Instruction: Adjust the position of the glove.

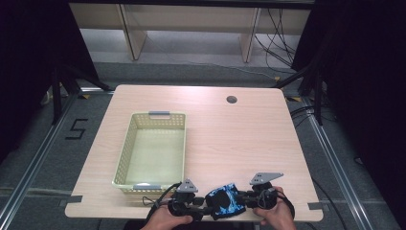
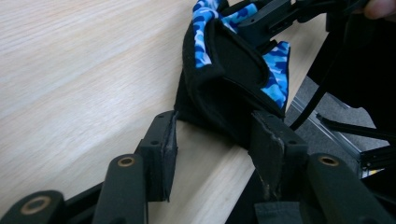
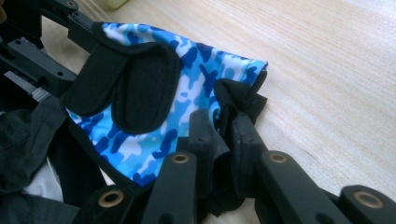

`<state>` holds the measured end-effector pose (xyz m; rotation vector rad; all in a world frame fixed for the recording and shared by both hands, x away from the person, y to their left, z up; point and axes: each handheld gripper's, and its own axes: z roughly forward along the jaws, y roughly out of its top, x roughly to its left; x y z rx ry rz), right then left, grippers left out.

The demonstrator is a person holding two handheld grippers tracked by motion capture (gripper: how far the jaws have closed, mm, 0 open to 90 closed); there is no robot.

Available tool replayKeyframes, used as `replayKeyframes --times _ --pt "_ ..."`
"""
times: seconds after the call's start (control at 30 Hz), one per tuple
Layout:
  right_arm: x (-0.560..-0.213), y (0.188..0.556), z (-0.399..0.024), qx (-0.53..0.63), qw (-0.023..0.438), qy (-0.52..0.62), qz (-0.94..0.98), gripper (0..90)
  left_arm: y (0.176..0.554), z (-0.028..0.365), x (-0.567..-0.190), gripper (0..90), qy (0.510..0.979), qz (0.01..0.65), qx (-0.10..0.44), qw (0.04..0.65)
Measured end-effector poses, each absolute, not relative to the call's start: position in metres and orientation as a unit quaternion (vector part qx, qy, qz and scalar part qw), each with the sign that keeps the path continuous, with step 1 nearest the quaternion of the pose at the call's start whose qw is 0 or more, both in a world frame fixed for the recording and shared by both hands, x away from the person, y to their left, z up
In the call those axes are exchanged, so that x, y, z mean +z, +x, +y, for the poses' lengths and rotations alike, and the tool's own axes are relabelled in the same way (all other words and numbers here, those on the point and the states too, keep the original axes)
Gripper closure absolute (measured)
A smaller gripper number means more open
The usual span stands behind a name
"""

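A small blue camouflage glove with black trim lies at the near edge of a pale wood-grain table, between two hand-held grippers. The right gripper has its jaws pinched narrow on a bunched black fold of the glove's edge. The left gripper has its jaws half apart around the opposite black cuff; one pad touches the fabric, the other stands clear. The glove looks light, soft and floppy, likely to sag and fold unless held at both ends; its thick hemmed edges seem the best hold. A cream lattice plastic basket sits near, to the left.
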<state>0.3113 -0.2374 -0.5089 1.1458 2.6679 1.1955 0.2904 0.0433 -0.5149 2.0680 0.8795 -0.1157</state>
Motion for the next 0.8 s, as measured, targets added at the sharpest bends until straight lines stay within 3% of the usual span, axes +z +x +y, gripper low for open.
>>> replayKeyframes --times 0.8 --pt "-0.512 0.309 -0.236 0.391 -0.012 0.371 0.842 81.1 0.28 0.044 -0.509 54.2 0.821 0.379 -0.061 0.423"
